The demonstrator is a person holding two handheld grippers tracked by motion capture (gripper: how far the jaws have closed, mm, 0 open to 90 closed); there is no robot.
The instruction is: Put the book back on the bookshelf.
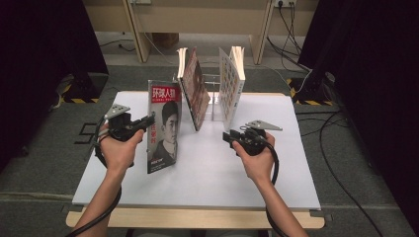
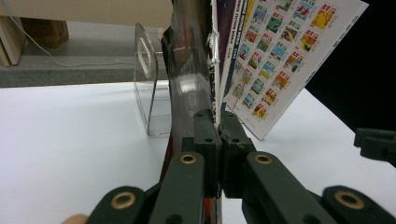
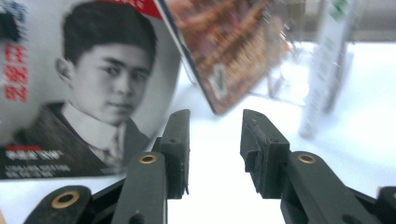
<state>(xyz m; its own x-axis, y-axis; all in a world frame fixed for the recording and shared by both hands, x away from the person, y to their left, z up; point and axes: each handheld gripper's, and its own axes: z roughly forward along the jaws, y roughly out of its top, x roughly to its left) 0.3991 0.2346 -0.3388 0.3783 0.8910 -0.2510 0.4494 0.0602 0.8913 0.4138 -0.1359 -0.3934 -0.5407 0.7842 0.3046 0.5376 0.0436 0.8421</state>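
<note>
1. White board covers the worktop; a magazine with a red title band and a black-and-white portrait stands upright on it at left centre.
2. High view: the left tongs meet the magazine's left edge, held in the person's left hand. The right tongs sit in the right hand, low over the board and well apart from the magazine.
3. Left gripper view: the left tongs are clenched on the magazine's edge, jaws pressed nearly together with the thin stack of pages between them. This is not readable from the high view.
4. Same view shows a clear plastic bookend on the board just beyond the magazine, and a book with a grid of small coloured pictures leaning at right.
5. Right gripper view: the right tongs are released, jaws well apart, nothing between them, bare white board below.
6. Same view gives the magazine cover face-on, glossy, portrait sharp, red characters down its left edge.
7. High view: behind the magazine, a dark reddish book leans left and the picture-grid book leans right, near the board's far edge.
</note>
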